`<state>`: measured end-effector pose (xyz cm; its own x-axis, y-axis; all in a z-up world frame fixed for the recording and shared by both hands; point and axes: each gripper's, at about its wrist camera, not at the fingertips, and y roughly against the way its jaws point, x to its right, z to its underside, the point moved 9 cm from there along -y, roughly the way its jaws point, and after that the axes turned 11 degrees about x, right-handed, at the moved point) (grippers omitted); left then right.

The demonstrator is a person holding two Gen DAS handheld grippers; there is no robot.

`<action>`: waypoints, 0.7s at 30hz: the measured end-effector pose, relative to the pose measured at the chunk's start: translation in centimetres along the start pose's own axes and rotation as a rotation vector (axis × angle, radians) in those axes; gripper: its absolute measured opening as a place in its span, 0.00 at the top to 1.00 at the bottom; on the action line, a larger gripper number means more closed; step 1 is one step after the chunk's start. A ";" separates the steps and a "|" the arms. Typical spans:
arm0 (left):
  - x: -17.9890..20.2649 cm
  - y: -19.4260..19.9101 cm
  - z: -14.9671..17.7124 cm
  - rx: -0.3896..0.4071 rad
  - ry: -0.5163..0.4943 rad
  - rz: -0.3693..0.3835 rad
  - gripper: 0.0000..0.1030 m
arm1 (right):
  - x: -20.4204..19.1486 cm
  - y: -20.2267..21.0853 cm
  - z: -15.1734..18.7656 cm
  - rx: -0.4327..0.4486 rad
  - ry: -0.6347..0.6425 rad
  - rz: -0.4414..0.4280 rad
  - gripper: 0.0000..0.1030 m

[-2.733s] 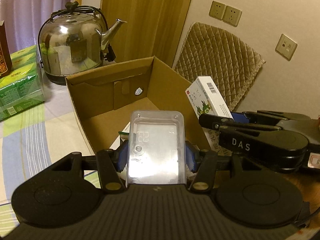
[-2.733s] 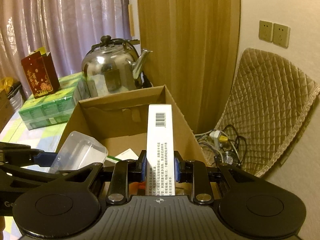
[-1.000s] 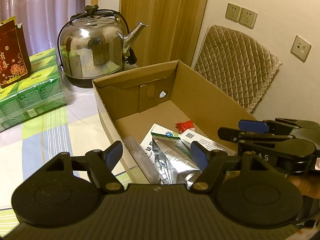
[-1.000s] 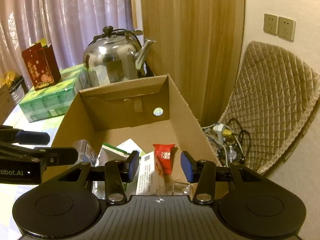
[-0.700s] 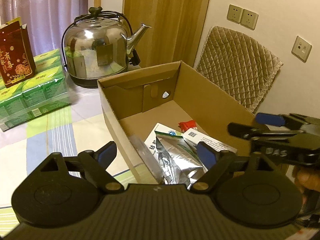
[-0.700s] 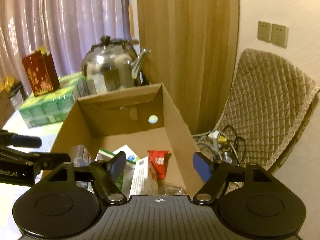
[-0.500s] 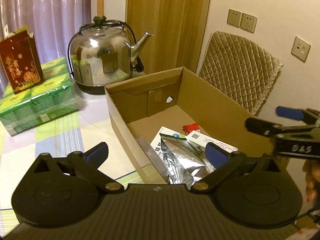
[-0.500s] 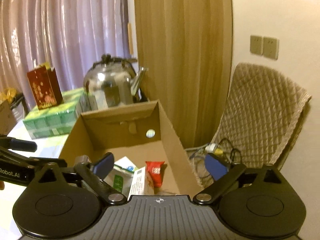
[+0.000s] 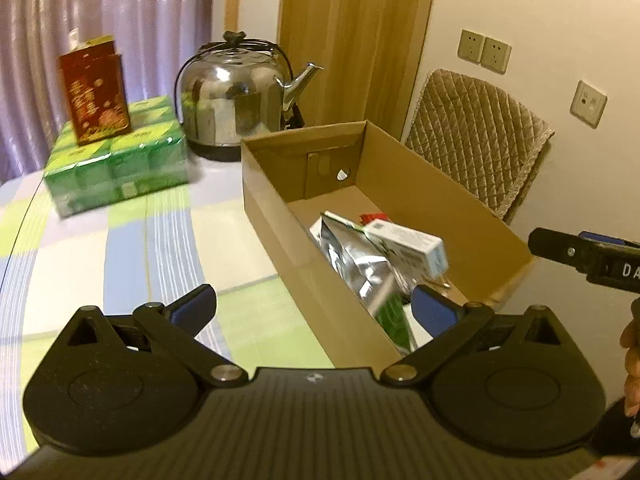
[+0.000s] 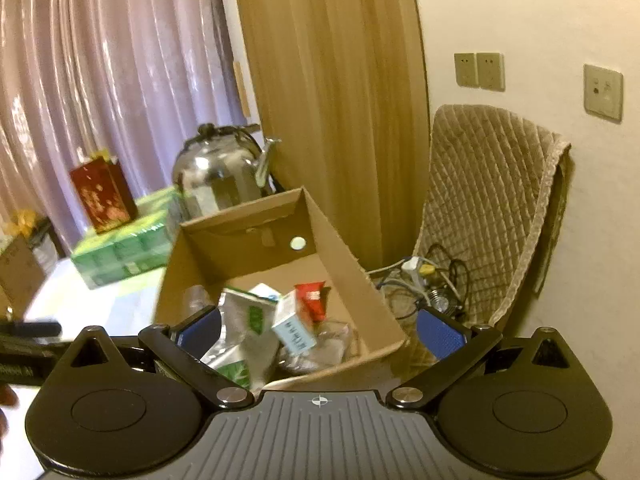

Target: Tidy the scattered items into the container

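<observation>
The open cardboard box [image 9: 280, 240] stands on the table's right side. Inside lie a silver foil pouch [image 9: 356, 260], a white carton [image 9: 408, 240] and a red packet [image 9: 372, 217]. My left gripper [image 9: 314, 307] is open wide and empty, held back from the box's near left corner. My right gripper [image 10: 320, 329] is also open wide and empty, above and behind the box's [image 10: 344, 272] near end. From there I see the pouch [image 10: 248, 320], the carton [image 10: 292, 328] and the red packet [image 10: 310, 300]. A clear plastic container [image 10: 196, 298] leans against the left wall.
A steel kettle [image 9: 236, 108] stands behind the box. Green tissue packs [image 9: 116, 164] with a red carton [image 9: 94, 92] on top sit at the back left. A quilted chair [image 9: 480, 132] and floor cables [image 10: 420, 280] are to the right. The striped tablecloth [image 9: 120, 260] lies left of the box.
The left gripper let go of the clear container and the right of the white carton; both now lie in the box. Both grippers opened wide and drew back and up.
</observation>
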<state>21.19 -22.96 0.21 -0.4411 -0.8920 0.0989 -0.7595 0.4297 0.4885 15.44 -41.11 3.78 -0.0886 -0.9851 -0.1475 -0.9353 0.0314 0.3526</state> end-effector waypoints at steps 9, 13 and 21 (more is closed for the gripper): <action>1.6 6.1 4.8 -0.035 0.123 -0.094 0.01 | -2.4 5.2 1.6 -0.075 0.093 -0.026 0.02; 2.4 8.3 6.6 -0.054 0.167 -0.112 0.01 | -2.6 7.7 2.5 -0.089 0.106 -0.033 0.02; 3.3 11.8 6.2 -0.012 0.149 -0.140 0.01 | -3.1 11.6 3.2 -0.079 0.125 -0.056 0.02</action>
<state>7.79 -19.92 0.94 -0.2554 -0.9541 0.1565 -0.8023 0.2995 0.5163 3.77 -37.11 5.38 0.0106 -0.9985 -0.0540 -0.9073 -0.0323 0.4193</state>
